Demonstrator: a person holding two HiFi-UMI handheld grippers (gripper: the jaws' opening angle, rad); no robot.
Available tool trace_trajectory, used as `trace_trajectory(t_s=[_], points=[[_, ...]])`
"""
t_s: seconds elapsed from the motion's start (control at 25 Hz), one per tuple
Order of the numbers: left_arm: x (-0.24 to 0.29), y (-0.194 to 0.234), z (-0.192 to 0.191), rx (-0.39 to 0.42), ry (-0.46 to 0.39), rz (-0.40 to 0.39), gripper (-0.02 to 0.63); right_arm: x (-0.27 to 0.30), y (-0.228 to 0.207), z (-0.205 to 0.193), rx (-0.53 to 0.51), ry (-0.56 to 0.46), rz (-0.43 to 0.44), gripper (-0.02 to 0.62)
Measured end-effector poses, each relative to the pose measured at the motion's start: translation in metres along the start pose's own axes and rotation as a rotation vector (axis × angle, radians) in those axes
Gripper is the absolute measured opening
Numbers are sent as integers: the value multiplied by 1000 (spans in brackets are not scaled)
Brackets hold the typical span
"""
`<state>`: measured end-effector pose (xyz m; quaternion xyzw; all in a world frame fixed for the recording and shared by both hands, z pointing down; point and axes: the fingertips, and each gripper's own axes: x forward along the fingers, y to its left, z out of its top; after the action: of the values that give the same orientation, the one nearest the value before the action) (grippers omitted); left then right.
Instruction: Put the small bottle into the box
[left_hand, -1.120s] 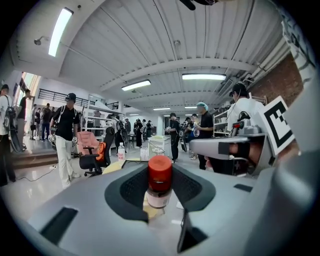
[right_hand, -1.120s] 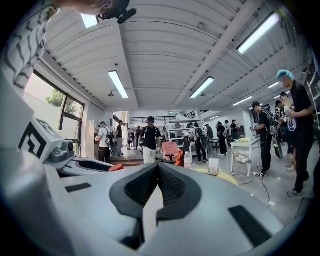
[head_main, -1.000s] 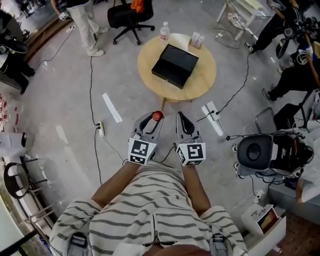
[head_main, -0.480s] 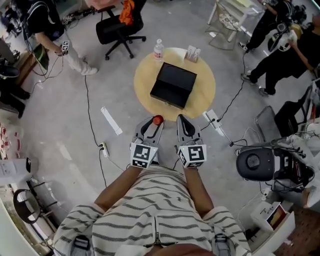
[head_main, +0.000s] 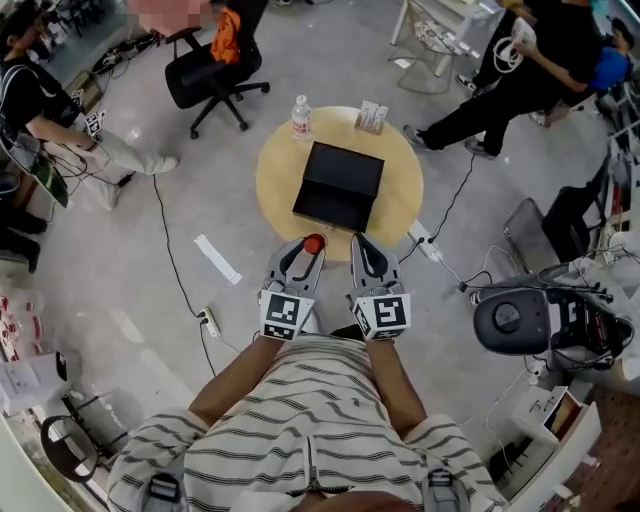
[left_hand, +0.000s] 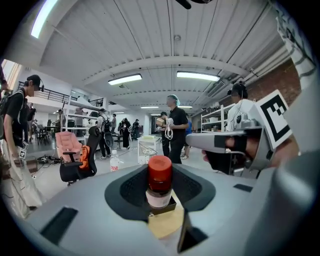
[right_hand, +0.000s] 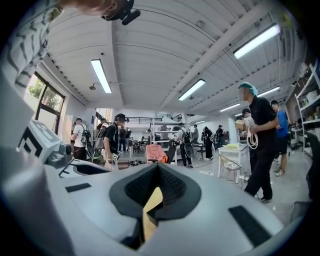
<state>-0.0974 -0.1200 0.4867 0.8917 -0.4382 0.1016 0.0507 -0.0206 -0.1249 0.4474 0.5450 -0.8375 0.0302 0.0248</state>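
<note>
The small bottle (head_main: 314, 243), with a red cap and pale body, is held upright in my left gripper (head_main: 311, 248), low in front of the round wooden table (head_main: 280, 170). In the left gripper view the bottle (left_hand: 159, 181) sits clamped between the dark pads (left_hand: 131, 189). The black box (head_main: 338, 186) lies closed in the middle of the table, just beyond both grippers. My right gripper (head_main: 361, 248) hangs beside the left one, shut with nothing in it; its pads (right_hand: 167, 189) meet along a thin slit.
A water bottle (head_main: 300, 117) and a small carton (head_main: 372, 116) stand at the table's far edge. An office chair (head_main: 205, 72) is beyond, a power strip (head_main: 428, 244) and cables lie on the floor to the right, and several people stand around.
The table and box have drawn nearer to the grippers in the head view. Both grippers keep the same pose, the left still holding the bottle. People in the background have moved.
</note>
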Motion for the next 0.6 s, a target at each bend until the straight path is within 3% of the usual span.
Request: trace_trajectory(t_s=[0.6], points=[[42, 2, 2, -20, 14, 41, 149, 18, -33, -5, -3, 32, 45, 9]])
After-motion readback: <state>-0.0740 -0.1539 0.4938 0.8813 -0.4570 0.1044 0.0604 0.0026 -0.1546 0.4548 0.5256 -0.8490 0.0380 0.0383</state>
